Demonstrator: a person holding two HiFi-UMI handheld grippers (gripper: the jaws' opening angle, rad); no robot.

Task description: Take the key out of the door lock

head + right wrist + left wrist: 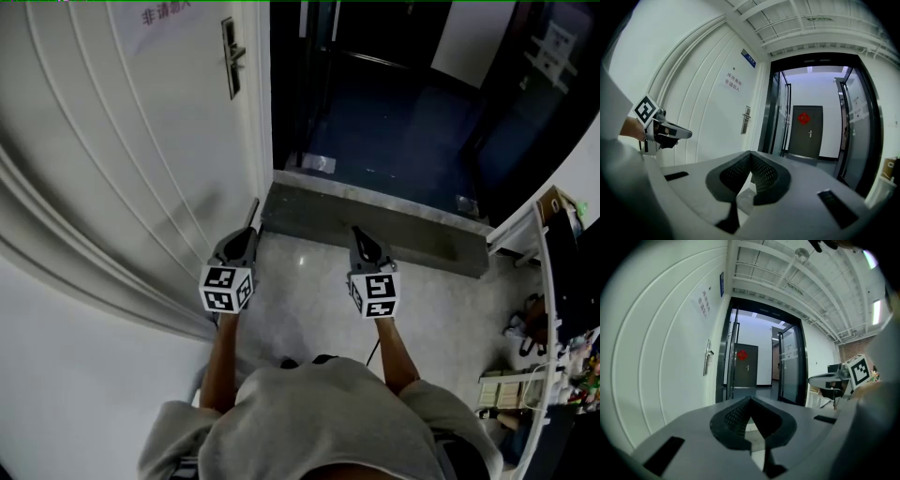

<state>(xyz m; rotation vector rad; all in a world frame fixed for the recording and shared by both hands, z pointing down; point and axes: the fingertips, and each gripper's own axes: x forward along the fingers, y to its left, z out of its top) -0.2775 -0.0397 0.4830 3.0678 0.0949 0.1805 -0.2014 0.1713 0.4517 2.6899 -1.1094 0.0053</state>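
A white door [122, 141] stands at the left with a metal lock plate and handle [231, 56] near its edge. The same lock plate shows far off as the lock plate [708, 357] in the left gripper view and the lock plate [746, 120] in the right gripper view. No key can be made out at this distance. My left gripper [251, 217] and right gripper [358, 234] are both held low in front of the person, well short of the lock. Both are shut with nothing between the jaws, left gripper [750, 399], right gripper [750, 153].
Beside the door an open doorway [394, 103] leads into a dark corridor, with a grey stone threshold [375, 220] across it. A glass door [855, 126] stands open at the right. A white desk edge and shelves with clutter [548, 319] stand at the far right.
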